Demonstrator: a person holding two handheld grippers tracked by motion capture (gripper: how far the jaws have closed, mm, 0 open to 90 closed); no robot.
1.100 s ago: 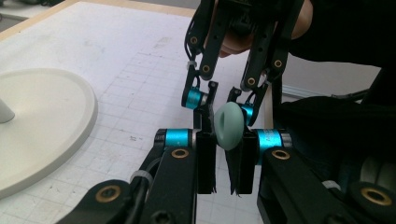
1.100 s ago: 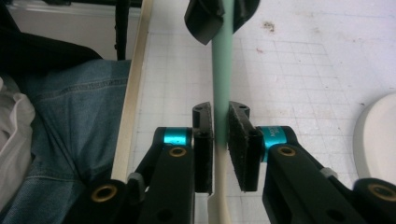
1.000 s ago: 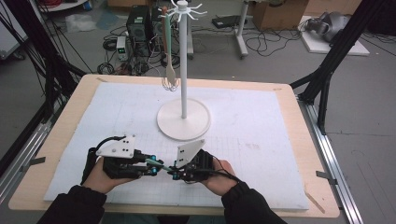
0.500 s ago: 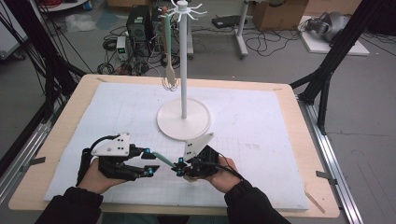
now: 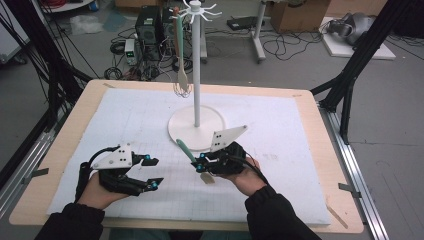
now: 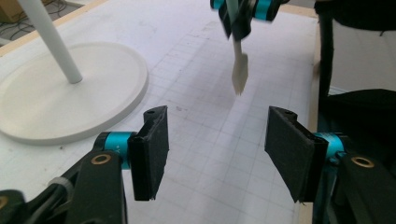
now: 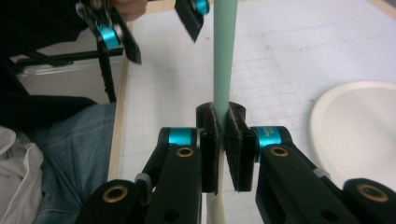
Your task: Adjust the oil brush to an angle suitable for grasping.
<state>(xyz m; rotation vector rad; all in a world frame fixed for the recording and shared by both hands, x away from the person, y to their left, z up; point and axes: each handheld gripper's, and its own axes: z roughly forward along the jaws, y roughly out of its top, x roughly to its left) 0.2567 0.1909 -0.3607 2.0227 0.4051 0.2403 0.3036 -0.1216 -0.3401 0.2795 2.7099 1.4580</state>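
Spatula handed over to the right gripper

The right gripper (image 5: pixel 199 165) clamps the green-handled spatula (image 5: pixel 186 151) above the white mat (image 5: pixel 125 120), near the stand's round base (image 5: pixel 175 131). The left gripper (image 5: pixel 154 172), its jaws just opened and empty, hovers beside it.

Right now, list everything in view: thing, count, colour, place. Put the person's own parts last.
Spatula: one, green handle with cream blade, clamped in the right gripper above the mat.
Hanging stand: one, white, round base at the mat's middle, hooks on top.
Whisk: one, green handle, hanging from the stand.
Mat: one, white with a grid, covering the table.
Table: one, light wood.
Left gripper: black with blue accents, jaws just opened, nothing between them.
Right gripper: black, shut on the spatula.
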